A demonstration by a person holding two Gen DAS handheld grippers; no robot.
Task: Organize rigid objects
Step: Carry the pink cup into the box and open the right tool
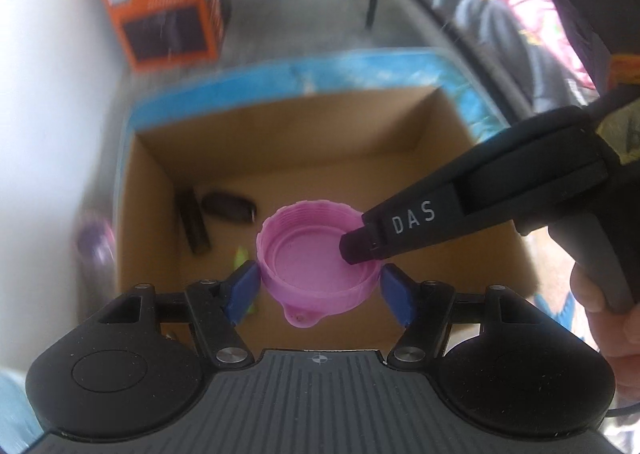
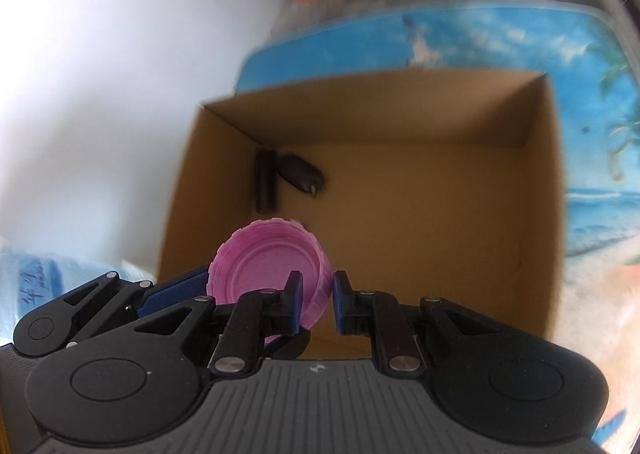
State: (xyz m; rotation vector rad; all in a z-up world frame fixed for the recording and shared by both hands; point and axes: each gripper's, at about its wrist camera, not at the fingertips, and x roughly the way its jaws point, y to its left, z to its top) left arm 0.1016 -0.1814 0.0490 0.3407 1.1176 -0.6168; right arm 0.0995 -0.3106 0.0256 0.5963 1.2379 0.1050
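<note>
The pink cap (image 1: 316, 254) hangs open side up over the cardboard box (image 1: 280, 122), and both tools have a share in it. The right gripper (image 2: 314, 300) is pinched on the cap's side wall, one finger inside the cup and one outside, at about 3 o'clock on the cap in the left wrist view. The left gripper (image 1: 318, 290) brackets the cap across its width, blue pads (image 1: 242, 290) at 9 and 3 o'clock; the 9 o'clock pad looks to be just touching the ribbed wall, while the other stands a little off, so it seems spread rather than clamped, though blur makes this uncertain. Down on the box floor, toward 10 o'clock from the cap, lie a black stick-shaped thing (image 1: 194, 220) and a dark oval thing (image 1: 228, 206) side by side, with something small and yellow-green (image 1: 241, 256) nearer. The step in hand looks like a handover or a drop into the box. To do it well, only one tool should bear the cap at release: the left should draw clear fully first, without nudging the rim. The right should then lower the cap toward bare cardboard at 3 o'clock from the dark items, keep it level, and part its fingers close to the floor so the light cap neither bounces nor rolls.
</note>
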